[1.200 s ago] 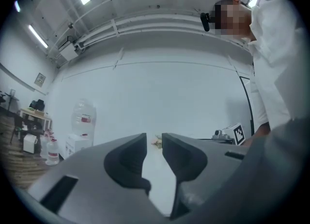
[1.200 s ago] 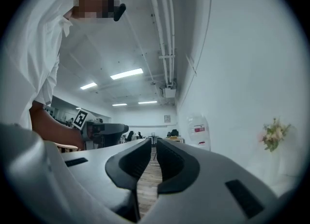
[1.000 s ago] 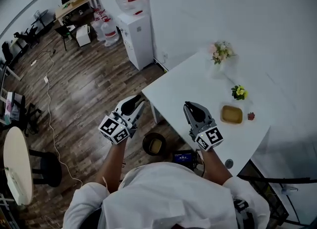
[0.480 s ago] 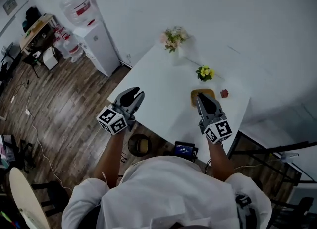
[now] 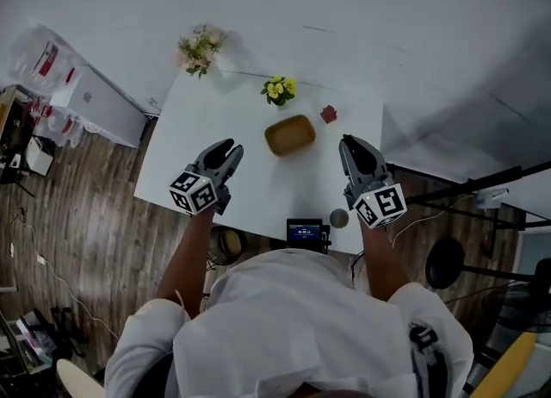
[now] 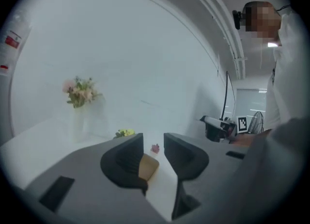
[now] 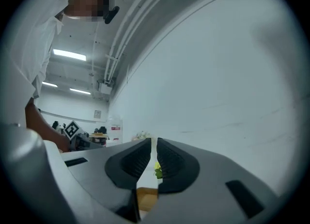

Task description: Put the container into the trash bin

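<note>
Nothing is binned: we are opening the empty left hand-held gripper (image 5: 225,147) near the container (image 5: 289,135), right hand-held gripper (image 5: 349,143) closed.

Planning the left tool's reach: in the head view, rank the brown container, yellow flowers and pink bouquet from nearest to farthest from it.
1. Brown container, right of the left tool, middle of the table.
2. Yellow flowers, beyond the container, farther back.
3. Pink bouquet, far left corner.
The left tool's jaws are opening, nothing between them.
</note>
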Motion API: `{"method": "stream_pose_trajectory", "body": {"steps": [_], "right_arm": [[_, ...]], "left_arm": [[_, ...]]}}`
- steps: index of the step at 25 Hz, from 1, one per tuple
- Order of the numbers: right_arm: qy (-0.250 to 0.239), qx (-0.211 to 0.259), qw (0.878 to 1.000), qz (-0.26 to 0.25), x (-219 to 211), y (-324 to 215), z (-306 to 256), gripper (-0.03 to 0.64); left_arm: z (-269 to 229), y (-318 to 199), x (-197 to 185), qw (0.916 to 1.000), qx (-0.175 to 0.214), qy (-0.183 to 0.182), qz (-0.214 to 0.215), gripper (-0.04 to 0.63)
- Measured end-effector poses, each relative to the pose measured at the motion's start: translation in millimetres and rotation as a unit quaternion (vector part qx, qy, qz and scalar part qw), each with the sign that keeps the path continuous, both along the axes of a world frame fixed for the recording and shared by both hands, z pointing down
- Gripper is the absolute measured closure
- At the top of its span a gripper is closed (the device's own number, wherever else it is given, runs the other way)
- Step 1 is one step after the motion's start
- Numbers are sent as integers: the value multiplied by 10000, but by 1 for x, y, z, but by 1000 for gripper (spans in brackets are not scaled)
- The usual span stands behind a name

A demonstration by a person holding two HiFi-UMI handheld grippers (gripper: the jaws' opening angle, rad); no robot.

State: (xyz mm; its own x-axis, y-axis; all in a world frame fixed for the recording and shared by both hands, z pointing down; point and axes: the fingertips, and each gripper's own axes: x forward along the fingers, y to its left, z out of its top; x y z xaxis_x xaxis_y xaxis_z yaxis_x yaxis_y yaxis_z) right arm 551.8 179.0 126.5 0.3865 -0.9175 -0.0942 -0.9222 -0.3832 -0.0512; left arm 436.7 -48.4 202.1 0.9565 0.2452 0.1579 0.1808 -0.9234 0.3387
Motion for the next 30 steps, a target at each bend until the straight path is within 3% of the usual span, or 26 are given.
{"method": "stream_pose_trajectory", "body": {"steps": [4,6,8,10,13,14,16,19,23,25,28,30], "right_arm": [[-151,-92,9992,366,23,34,16,557],[-225,-128,9985,478,32,43,24,557],[-306,-133,9978,571,40,50,31,557],[-361,-139,9974,608,46,55,37,557],[-475,-172,9967,634,54,59,49,557],[-536,-191,9963,651,57,60,53,557],[-633,-229,9954,677,60,61,60,557],[-728,-257,9945,709,65,65,68,557],[-944,-253,9922,776,71,74,80,557],[-1089,-204,9906,800,73,80,86,557],[-1161,-147,9899,800,79,82,88,558],[-1081,-172,9912,747,81,81,86,558]], "left_arm": [[54,15,36,9960,-383,-803,124,463],[81,15,48,9889,-858,-1214,42,457],[102,12,60,9761,-1548,-1521,-140,454],[122,9,68,9519,-2436,-1812,-406,451],[160,7,76,8949,-3724,-2322,-809,453],[170,7,78,8821,-3917,-2463,-886,453],[189,5,82,8670,-4055,-2701,-1047,453],[211,2,89,8576,-3982,-3004,-1255,453],[227,13,97,8462,-4032,-3264,-1217,462],[232,17,98,8457,-3966,-3351,-1237,476],[237,18,101,8449,-3859,-3458,-1329,552],[236,17,102,8462,-3831,-3434,-1386,554]]}}
